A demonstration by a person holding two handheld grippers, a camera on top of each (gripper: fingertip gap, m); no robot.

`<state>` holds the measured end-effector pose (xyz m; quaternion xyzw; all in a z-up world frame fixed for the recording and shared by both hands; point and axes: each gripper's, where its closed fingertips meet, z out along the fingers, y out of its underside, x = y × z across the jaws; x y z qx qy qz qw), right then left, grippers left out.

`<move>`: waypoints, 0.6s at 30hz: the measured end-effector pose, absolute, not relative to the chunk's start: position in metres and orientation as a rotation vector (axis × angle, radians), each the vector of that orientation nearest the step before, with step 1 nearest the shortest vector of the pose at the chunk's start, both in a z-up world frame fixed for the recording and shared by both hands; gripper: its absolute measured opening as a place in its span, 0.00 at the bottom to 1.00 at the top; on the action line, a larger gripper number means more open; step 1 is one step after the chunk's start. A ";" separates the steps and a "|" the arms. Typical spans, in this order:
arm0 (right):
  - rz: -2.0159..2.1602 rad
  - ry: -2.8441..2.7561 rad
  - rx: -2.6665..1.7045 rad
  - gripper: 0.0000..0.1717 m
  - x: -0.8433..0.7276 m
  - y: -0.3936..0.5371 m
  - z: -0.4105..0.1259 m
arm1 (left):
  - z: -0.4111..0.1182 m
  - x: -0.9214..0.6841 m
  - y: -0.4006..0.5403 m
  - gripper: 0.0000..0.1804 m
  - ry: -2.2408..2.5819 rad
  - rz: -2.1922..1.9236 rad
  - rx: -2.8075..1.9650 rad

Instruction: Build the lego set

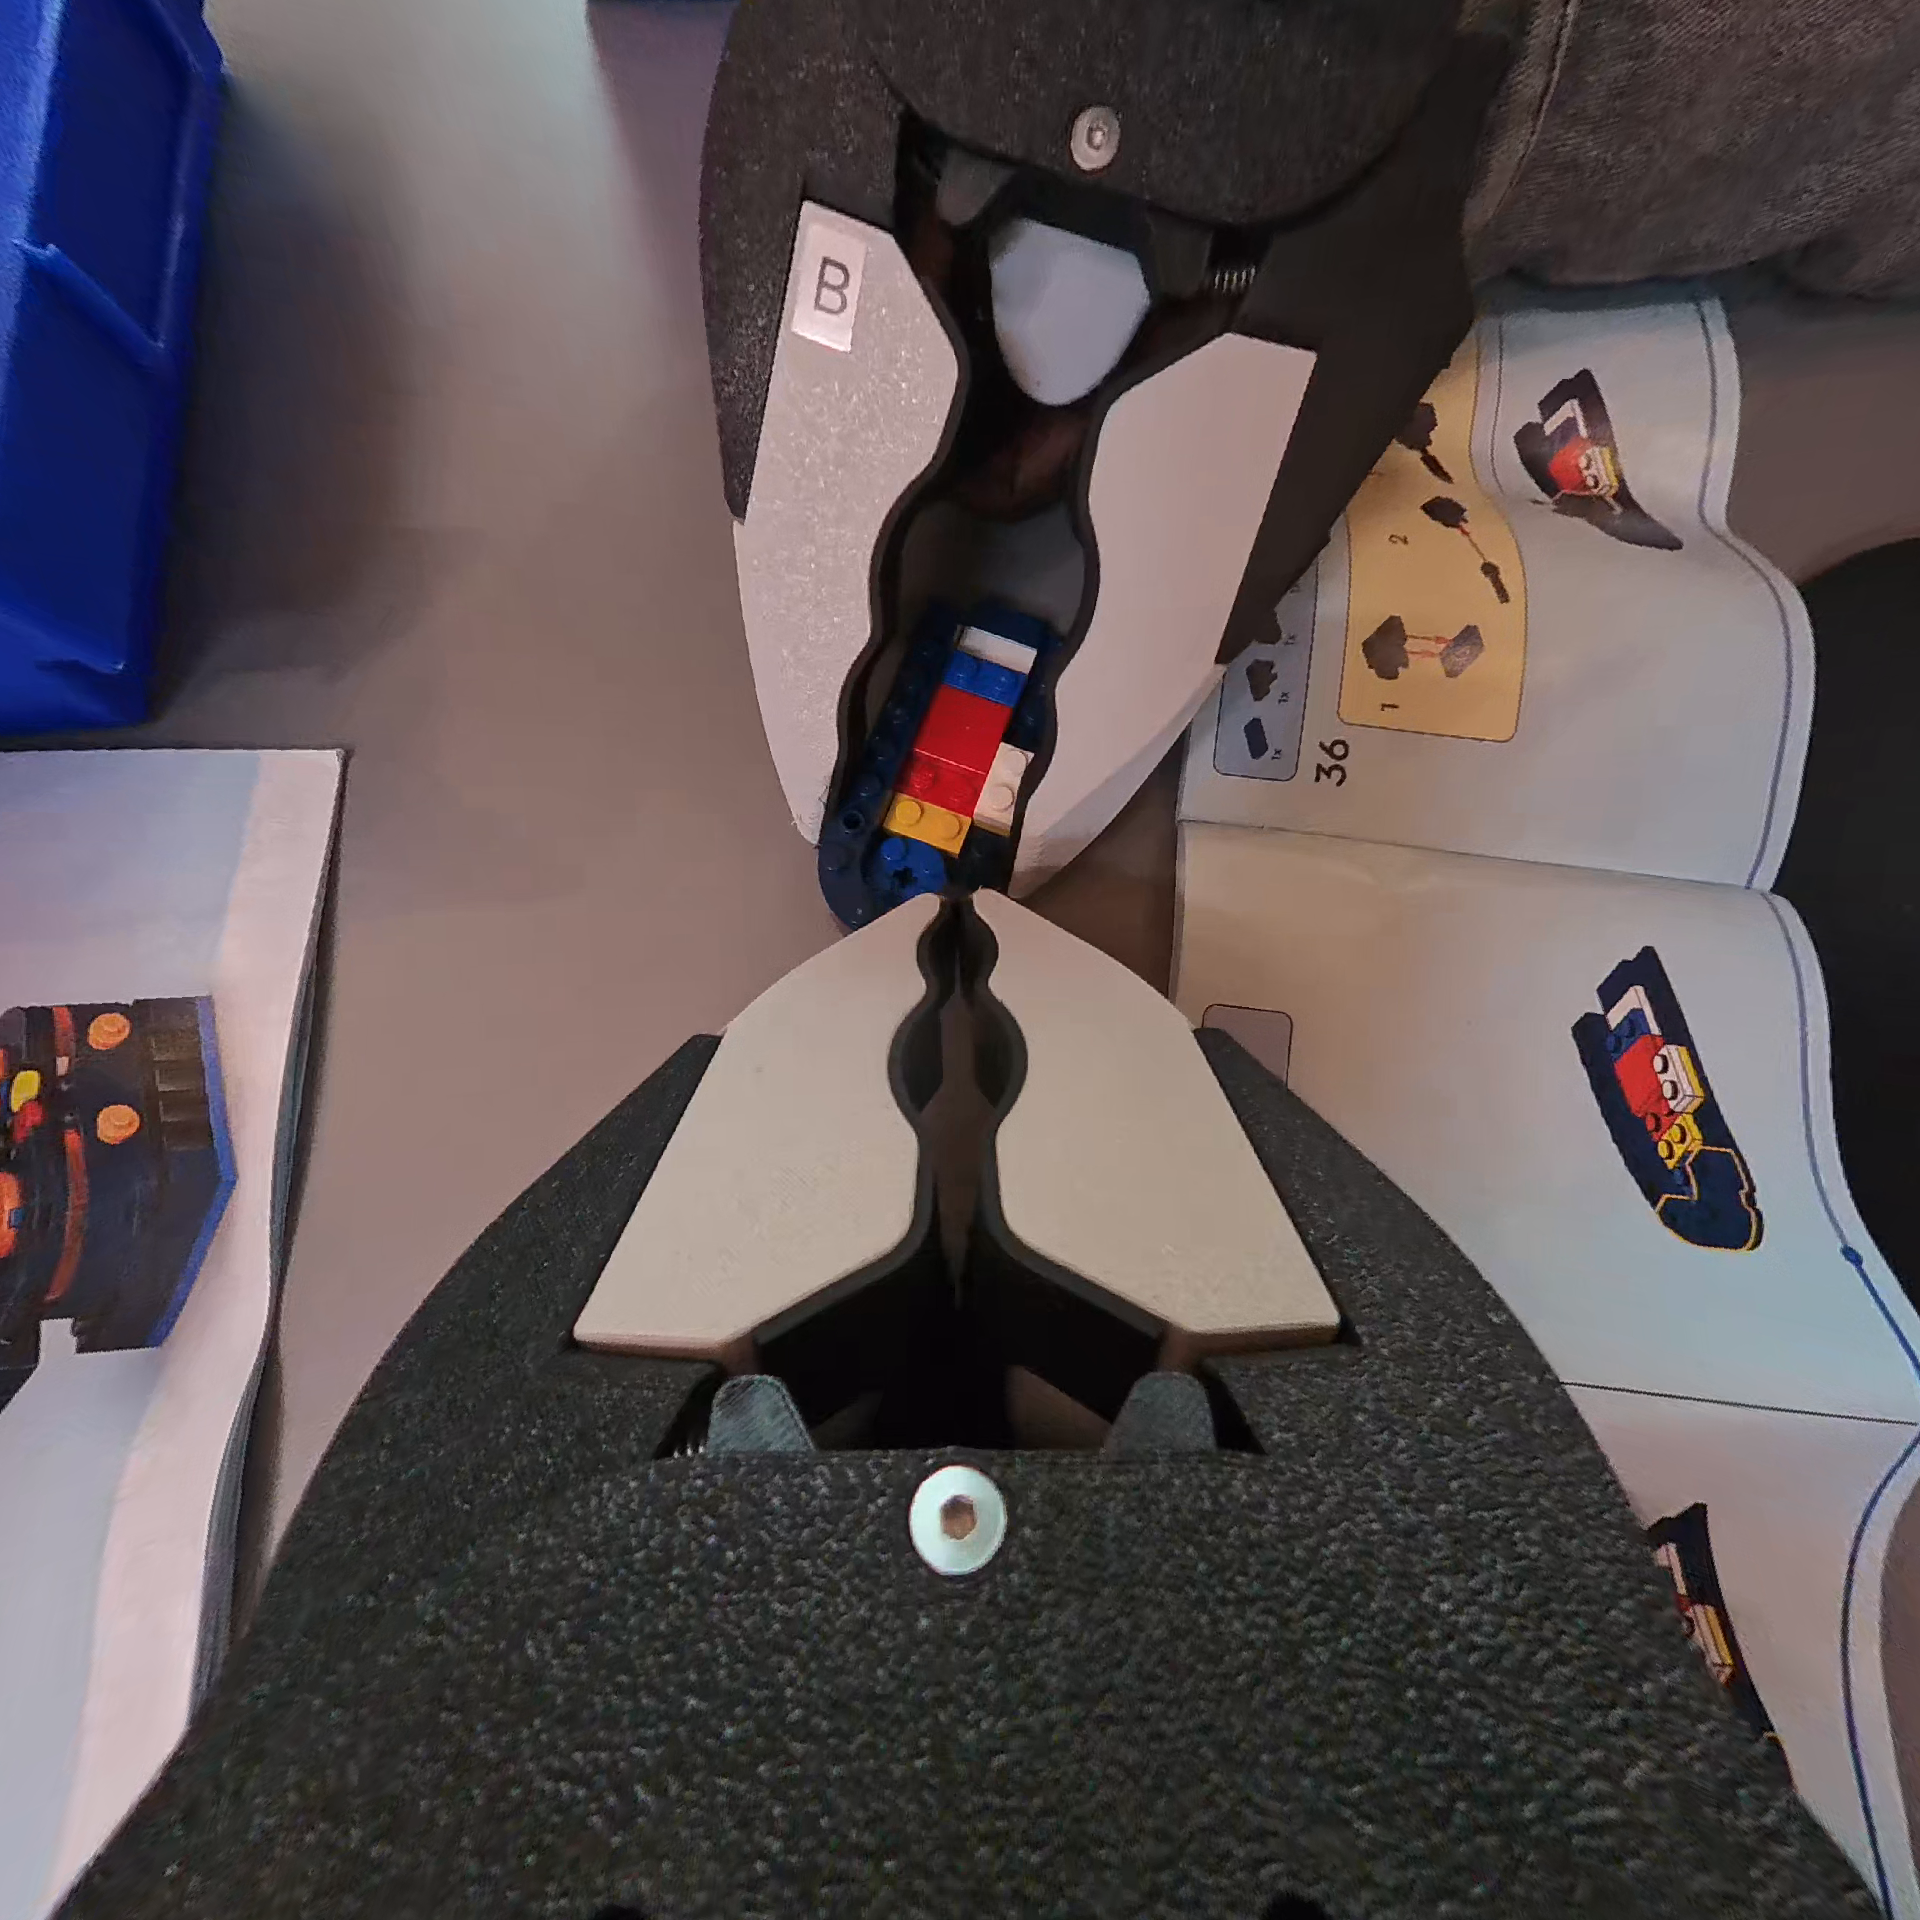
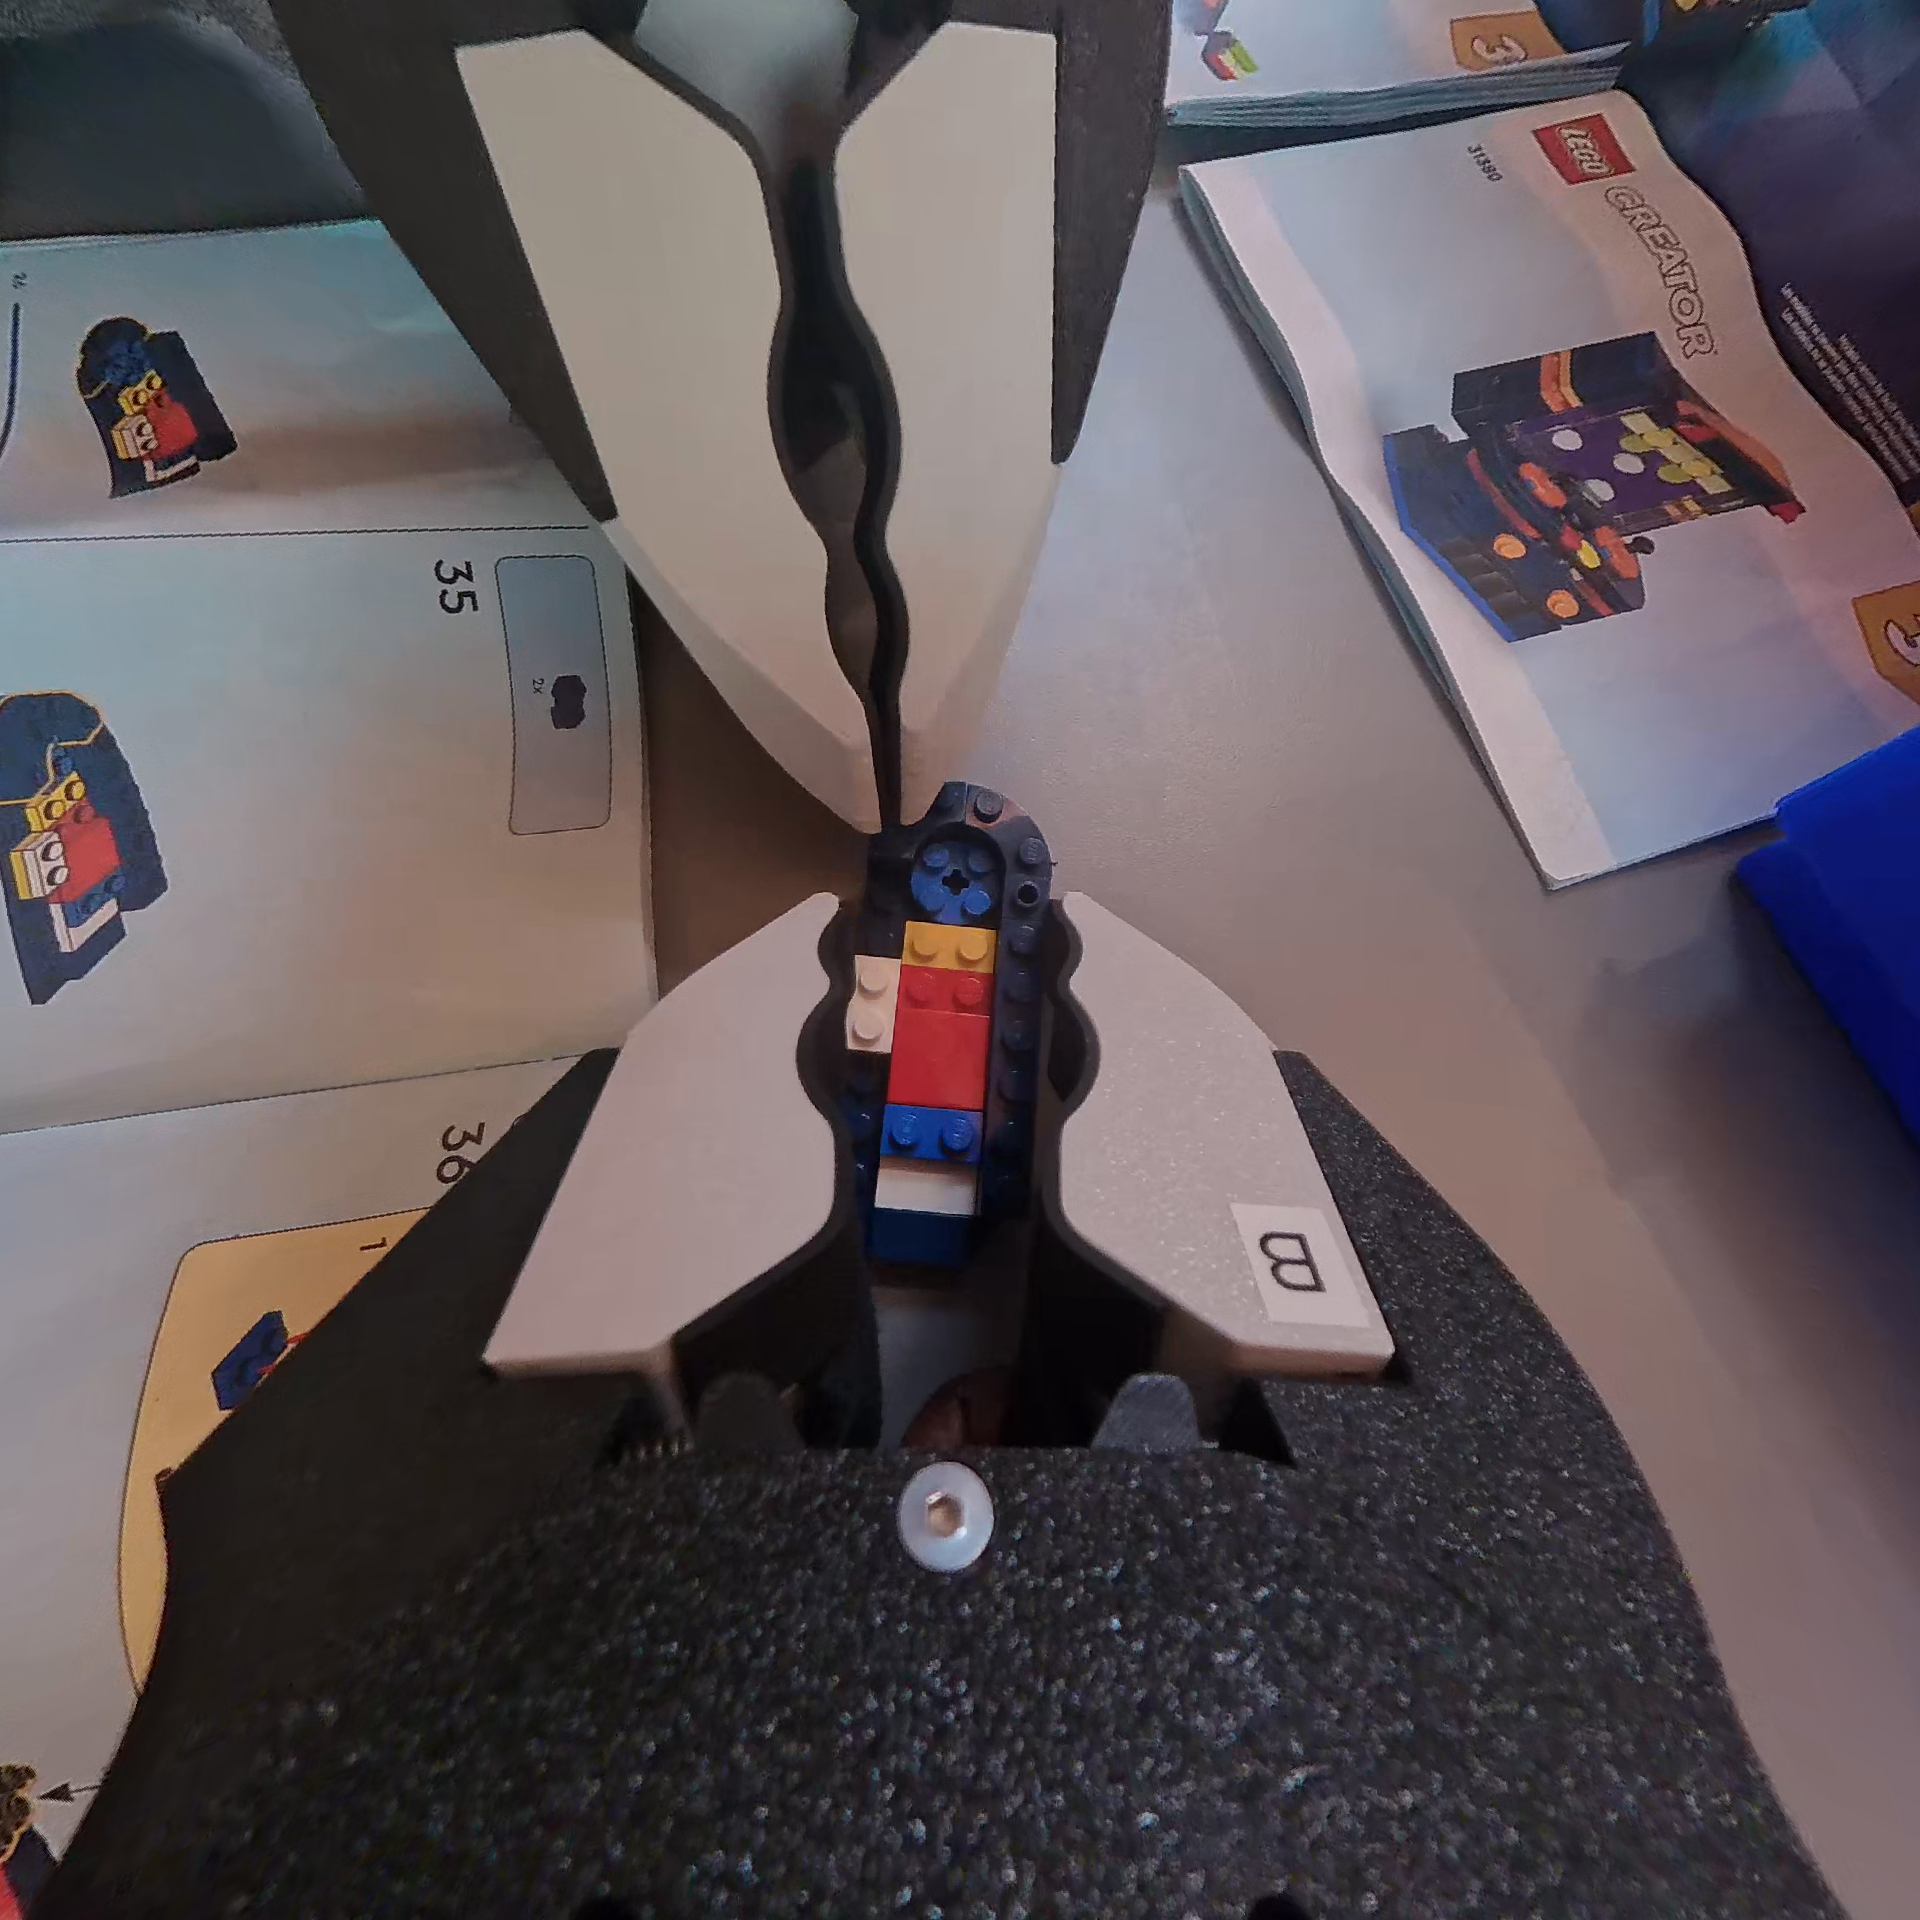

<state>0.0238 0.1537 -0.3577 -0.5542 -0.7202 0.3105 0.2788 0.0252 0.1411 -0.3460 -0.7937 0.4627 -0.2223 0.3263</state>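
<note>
The grey table (image 2: 1299,831) bears all items; placement is given relative to the brick model (image 2: 940,1039), a dark blue baseplate with rounded end carrying blue, yellow, red and white bricks. An open instruction booklet (image 1: 1455,987) lies just beside the model on the robot's left side; a closed booklet (image 2: 1558,499) with a printed cover lies well apart on the other side; a blue bin (image 1: 94,364) stands beyond that booklet, farther from the model. The right gripper (image 2: 940,914) encloses the model lengthwise; both pads appear pressed against the long edges of the baseplate, jaws part-open to its width; the rounded end projects beyond the fingertips. The left gripper (image 1: 961,909) faces it head-on; its jaws stand fully closed, tips together at the rounded end of the model, seemingly touching its rim; whether anything is pinched between them cannot be told. The model appears partly assembled, several bricks seated on the plate.
</note>
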 end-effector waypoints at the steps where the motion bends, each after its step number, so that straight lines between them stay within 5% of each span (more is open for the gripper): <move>1: 0.834 -1.932 -1.487 0.21 0.024 0.154 -0.358 | -0.346 0.025 0.141 0.00 1.216 -0.571 -2.083; 18: 0.842 -1.928 -1.503 0.20 0.023 0.154 -0.358 | -0.340 0.014 0.146 0.06 1.206 -0.464 -2.133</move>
